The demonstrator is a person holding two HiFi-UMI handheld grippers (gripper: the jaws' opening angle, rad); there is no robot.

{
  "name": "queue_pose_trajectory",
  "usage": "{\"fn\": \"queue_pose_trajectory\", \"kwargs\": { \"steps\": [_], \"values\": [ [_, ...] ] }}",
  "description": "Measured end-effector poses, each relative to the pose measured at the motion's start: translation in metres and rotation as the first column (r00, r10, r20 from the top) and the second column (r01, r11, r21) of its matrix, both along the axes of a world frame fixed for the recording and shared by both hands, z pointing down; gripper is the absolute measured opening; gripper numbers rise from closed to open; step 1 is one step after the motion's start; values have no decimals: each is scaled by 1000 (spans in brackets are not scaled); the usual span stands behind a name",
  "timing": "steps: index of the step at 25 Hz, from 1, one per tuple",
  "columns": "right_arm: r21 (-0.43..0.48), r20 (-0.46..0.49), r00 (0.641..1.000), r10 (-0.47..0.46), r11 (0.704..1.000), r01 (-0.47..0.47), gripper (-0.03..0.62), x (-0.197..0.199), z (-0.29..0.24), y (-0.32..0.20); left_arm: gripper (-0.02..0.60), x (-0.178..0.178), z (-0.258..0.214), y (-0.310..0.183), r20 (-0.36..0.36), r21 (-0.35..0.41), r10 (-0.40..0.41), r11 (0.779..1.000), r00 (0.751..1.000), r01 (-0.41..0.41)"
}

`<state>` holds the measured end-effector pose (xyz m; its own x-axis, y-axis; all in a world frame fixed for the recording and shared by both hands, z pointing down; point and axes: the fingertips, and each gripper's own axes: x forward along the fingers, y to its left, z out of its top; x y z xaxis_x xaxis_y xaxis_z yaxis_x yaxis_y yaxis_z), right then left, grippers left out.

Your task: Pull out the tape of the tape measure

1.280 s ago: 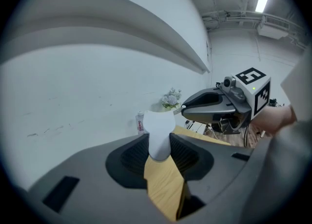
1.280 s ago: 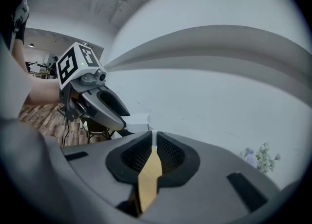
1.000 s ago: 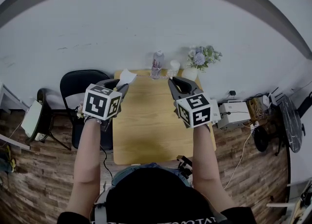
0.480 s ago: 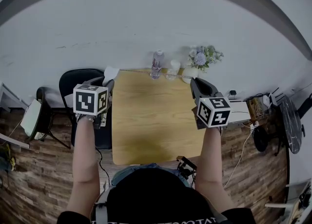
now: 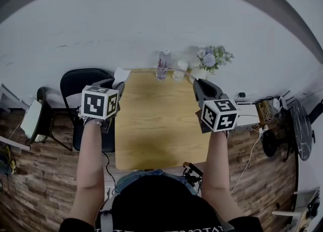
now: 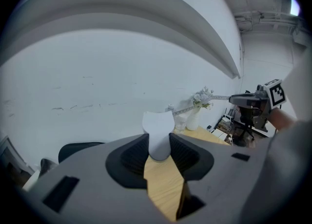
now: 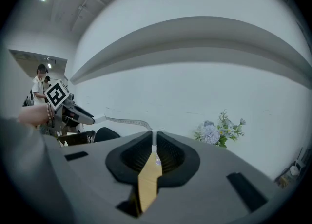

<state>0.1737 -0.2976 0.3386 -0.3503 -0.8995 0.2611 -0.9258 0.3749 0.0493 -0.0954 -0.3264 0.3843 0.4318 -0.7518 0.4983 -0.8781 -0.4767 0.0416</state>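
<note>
My left gripper (image 6: 158,139) is shut on the white tape measure case (image 6: 157,124), which stands upright between its pads. From the case, the thin tape (image 6: 187,108) runs across to my right gripper (image 6: 243,100). In the right gripper view the tape's end (image 7: 154,151) is pinched in my right gripper (image 7: 154,142), and the tape (image 7: 124,120) arcs away left towards the left gripper (image 7: 80,116). In the head view the left gripper (image 5: 115,82) hangs over the table's left edge with the case (image 5: 121,74). The right gripper (image 5: 199,85) is over the right edge.
Below both grippers is a wooden table (image 5: 156,125). A clear bottle (image 5: 162,64), a cup (image 5: 180,69) and a vase of flowers (image 5: 209,59) stand along its far edge by the wall. A black chair (image 5: 83,82) is at the left, a white box (image 5: 247,115) on the right floor.
Both grippers have moved apart over the table: the left one out to the left edge, the right one out to the right edge. The tape between them is longer.
</note>
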Motion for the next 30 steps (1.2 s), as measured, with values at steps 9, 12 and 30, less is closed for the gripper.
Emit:
{"fn": "queue_pose_trajectory", "kwargs": {
  "steps": [9, 12, 30],
  "values": [
    [-70, -8, 999, -31, 997, 30, 43, -11, 30, -18, 140, 1, 31, -19, -8, -61, -24, 998, 1000, 23],
    [-101, -13, 999, -35, 994, 34, 43, -14, 43, -27, 140, -4, 43, -32, -8, -84, -44, 996, 999, 43],
    [-254, -87, 995, -51, 967, 28, 43, -27, 137, -94, 140, -18, 142, -121, -14, -154, -153, 977, 988, 149]
  ]
}}
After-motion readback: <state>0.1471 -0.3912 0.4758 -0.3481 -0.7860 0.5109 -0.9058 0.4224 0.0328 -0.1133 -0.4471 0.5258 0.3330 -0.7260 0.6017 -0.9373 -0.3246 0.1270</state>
